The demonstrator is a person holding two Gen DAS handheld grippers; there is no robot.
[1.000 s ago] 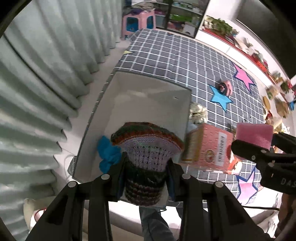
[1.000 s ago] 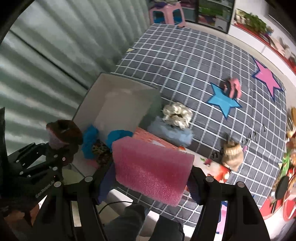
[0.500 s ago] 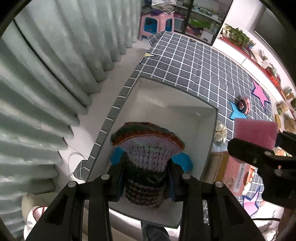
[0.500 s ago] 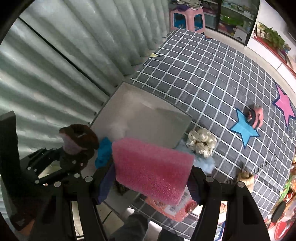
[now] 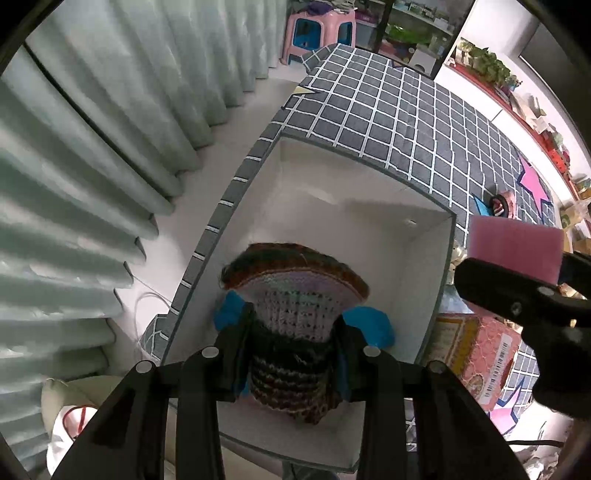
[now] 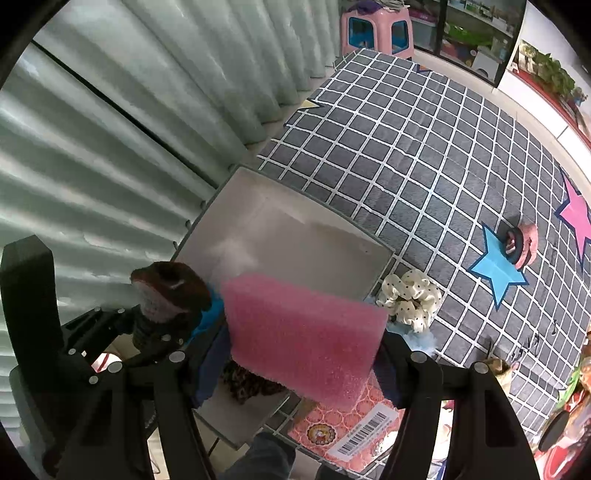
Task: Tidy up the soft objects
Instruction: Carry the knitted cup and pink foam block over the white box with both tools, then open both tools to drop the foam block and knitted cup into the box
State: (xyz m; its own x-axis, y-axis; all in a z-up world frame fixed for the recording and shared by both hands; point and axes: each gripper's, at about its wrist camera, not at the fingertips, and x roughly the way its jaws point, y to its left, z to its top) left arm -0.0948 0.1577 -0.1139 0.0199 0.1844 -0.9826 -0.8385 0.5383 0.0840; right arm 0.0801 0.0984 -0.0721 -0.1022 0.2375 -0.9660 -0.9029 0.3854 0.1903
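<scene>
Left wrist view: left tongs (image 5: pixel 293 343) clenched on a knitted piece (image 5: pixel 293 306) (striped dark yarn at the base, pale lilac knit flaring to a brown rim); it hangs over the open white box (image 5: pixel 369 236), above the near half; blue soft item (image 5: pixel 369 325) lies in the box just behind the knit, showing on both sides of it; box sits at the corner of the surface (image 5: pixel 406 122), which wears a grey grid cloth with star patches; pink star (image 5: pixel 532 184) far right; curtain (image 5: pixel 92 147) to the left; right tongs (image 5: pixel 524 291) enter from the right edge holding a pink sponge (image 5: pixel 513 247), level with the box's right wall; pink patterned carton (image 5: pixel 476 354) with barcode lies just outside that wall

Right wrist view: right tongs (image 6: pixel 306 354) gripping the pink sponge (image 6: pixel 303 336) by its two ends; sponge hovers over the near right corner of the white box (image 6: pixel 295 236); left tongs (image 6: pixel 162 325) at left with the knitted piece (image 6: pixel 166 291) over the box's left edge; leopard-print fabric (image 6: pixel 251 380) visible in the box under the sponge; cream dotted scrunchie (image 6: pixel 412 299) on the surface (image 6: pixel 424 147) just right of the box, resting on a pale blue fluffy item (image 6: pixel 421 338); pink scrunchie-like item (image 6: pixel 522 245) touching a blue star patch (image 6: pixel 498 266); pink patterned carton (image 6: pixel 354 428) below the sponge; pink stool (image 6: pixel 376 29) on the floor beyond the surface
</scene>
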